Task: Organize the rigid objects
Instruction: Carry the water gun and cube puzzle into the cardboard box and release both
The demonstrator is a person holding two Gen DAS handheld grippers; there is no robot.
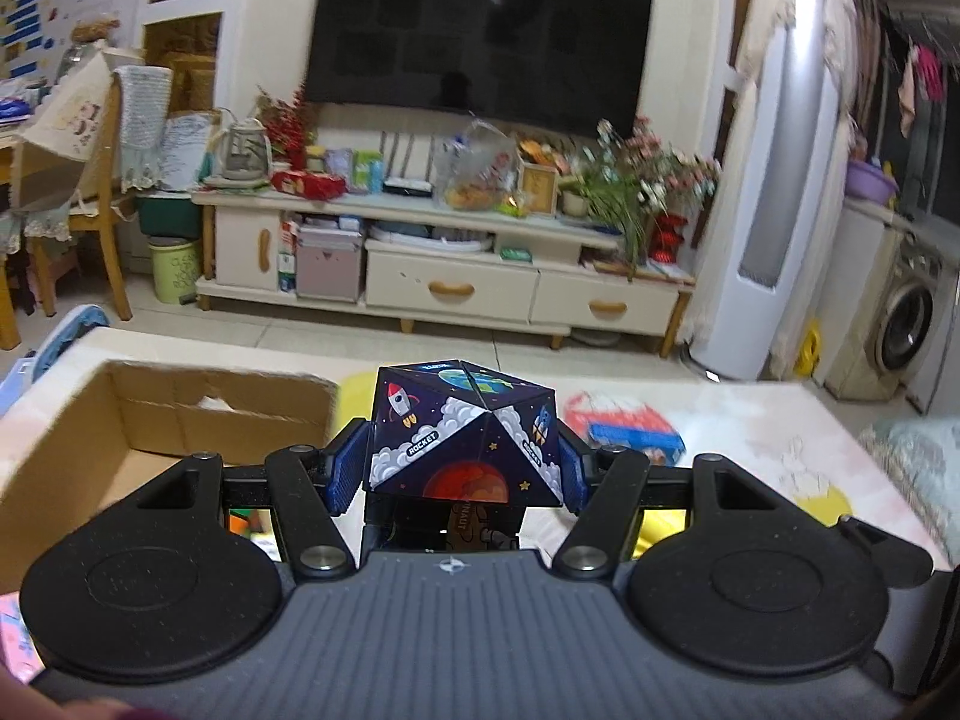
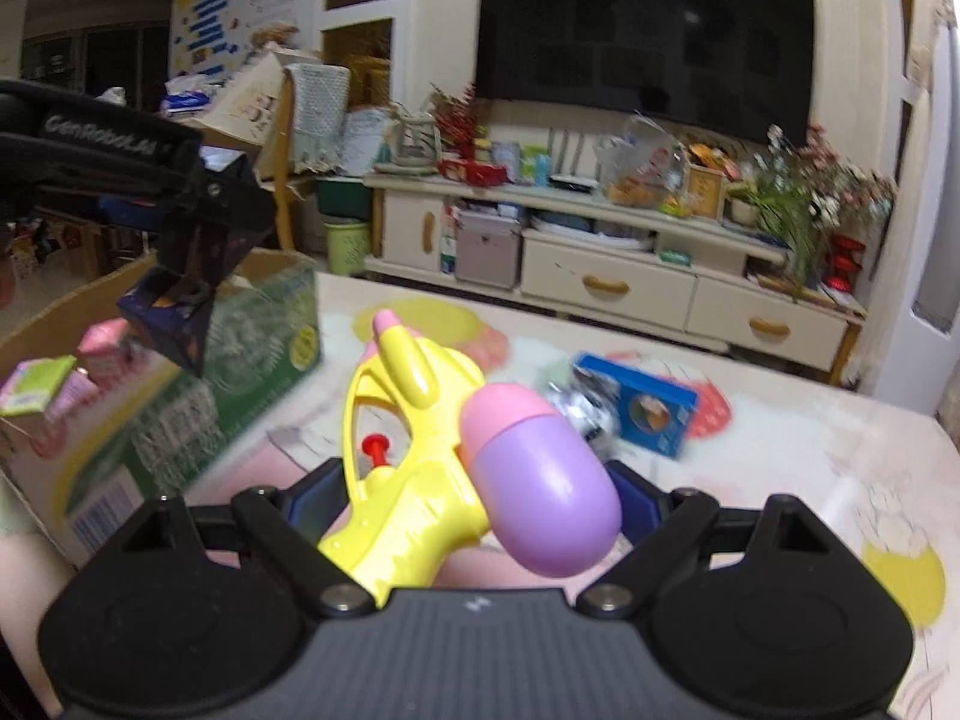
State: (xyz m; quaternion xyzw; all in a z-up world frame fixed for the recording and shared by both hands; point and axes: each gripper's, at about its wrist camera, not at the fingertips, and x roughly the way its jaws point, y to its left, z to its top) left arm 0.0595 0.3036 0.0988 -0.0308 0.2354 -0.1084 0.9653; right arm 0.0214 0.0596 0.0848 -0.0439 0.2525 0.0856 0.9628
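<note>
Left claw [image 1: 459,462] is clamped on a dark space-print puzzle cube [image 1: 465,429] (rockets and planets all over it), held up off the tabletop [image 1: 750,420] right beside the open cardboard box [image 1: 180,420]. Right claw [image 2: 474,504] is gripping a yellow toy water gun [image 2: 408,450] with a pink and purple tank [image 2: 534,474], also lifted clear of the tabletop. A blue boxed toy [image 2: 645,411] lies further back on the tabletop, and there's some pink stuff [image 2: 102,354] already inside the box.
</note>
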